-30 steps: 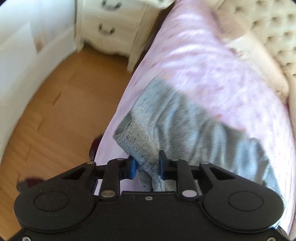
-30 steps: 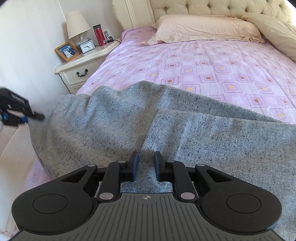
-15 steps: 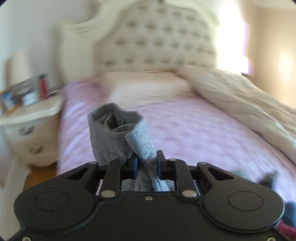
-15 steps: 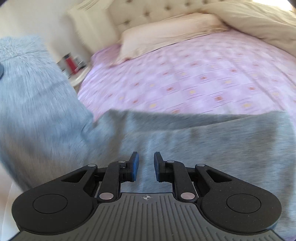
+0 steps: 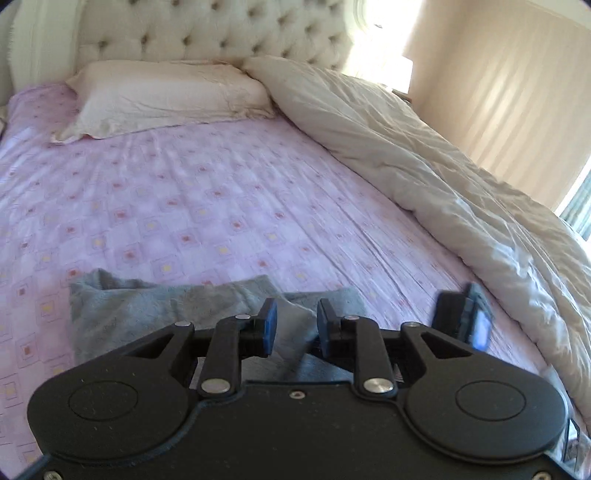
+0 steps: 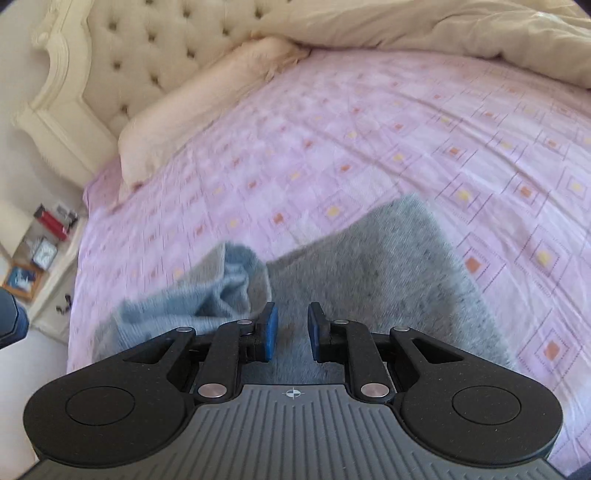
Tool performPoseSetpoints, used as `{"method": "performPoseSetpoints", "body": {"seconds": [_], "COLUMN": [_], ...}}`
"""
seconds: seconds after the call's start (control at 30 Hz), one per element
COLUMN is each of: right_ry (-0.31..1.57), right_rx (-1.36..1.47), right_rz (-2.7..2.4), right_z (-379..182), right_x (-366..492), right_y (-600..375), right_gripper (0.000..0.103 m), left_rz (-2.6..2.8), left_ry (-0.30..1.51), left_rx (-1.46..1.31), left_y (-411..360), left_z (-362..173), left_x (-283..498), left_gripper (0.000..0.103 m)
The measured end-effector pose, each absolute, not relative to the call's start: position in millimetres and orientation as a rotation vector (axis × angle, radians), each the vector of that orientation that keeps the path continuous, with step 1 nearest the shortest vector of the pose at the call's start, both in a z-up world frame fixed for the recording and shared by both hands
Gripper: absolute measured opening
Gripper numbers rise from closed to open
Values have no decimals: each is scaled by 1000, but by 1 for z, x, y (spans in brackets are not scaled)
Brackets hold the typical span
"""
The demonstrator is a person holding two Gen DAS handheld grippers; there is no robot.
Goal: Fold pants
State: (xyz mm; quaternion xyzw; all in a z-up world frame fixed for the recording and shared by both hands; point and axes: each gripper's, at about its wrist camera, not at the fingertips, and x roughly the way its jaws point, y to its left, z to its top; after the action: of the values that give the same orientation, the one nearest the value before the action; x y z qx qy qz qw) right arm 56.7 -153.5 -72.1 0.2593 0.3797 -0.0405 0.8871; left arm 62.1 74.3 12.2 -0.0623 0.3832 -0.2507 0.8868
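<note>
Here, label by label:
Pants: the grey speckled knit pants (image 6: 373, 280) lie on the pink patterned bed sheet (image 5: 207, 206), near its front edge; one end is bunched into a loose fold at the left of the right wrist view.
Left gripper (image 5: 293, 325): its jaws are opening, spread apart; a ridge of the grey fabric sits between them, the pads not pressing on it.
Right gripper (image 6: 291, 330): its jaws stand apart over the flat cloth; whether they pinch it cannot be told.
Bed: a cream pillow (image 5: 166, 96), a cream duvet (image 5: 424, 162) and a tufted cream headboard (image 5: 207, 29).
</note>
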Motion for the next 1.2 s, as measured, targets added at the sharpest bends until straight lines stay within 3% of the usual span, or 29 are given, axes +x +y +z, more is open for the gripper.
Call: {"method": "performPoseSetpoints", "body": {"seconds": [0.13, 0.2, 0.27, 0.33, 0.57, 0.8, 0.83, 0.97, 1.0, 1.07, 1.2], "right_ry": [654, 615, 613, 661, 853, 888, 904, 958, 948, 916, 801], "right_rx": [624, 651, 659, 667, 546, 592, 599, 581, 565, 531, 477], "right_rz": [-154, -119, -70, -1, 12, 49, 66, 140, 147, 172, 292], "right_z": [-66, -62, -63, -66, -85, -83, -82, -80, -77, -60, 4], "right_x": [48, 43, 47, 52, 64, 61, 61, 64, 63, 57, 38], "right_y": [-169, -175, -175, -169, -141, -143, -143, -133, -131, -125, -118], "right_gripper": [20, 30, 50, 58, 63, 65, 64, 22, 18, 12, 10], "left_rz": [-324, -206, -152, -170, -230, -201, -179, -99, -85, -76, -69], "left_ry": [835, 907, 986, 1065, 1190, 1163, 1145, 1103, 1101, 1109, 1126], "left_rx": [-193, -182, -197, -246, -84, -213, -220, -223, -228, -255, -289], "left_y": [106, 124, 142, 156, 146, 178, 184, 205, 208, 213, 219], "left_z": [4, -14, -35, -59, -107, -88, -84, -74, -74, -76, -80], "left_x": [88, 102, 108, 111, 107, 123, 125, 127, 128, 129, 127], "left_gripper": [37, 39, 39, 39, 43, 43, 43, 42, 42, 42, 42]}}
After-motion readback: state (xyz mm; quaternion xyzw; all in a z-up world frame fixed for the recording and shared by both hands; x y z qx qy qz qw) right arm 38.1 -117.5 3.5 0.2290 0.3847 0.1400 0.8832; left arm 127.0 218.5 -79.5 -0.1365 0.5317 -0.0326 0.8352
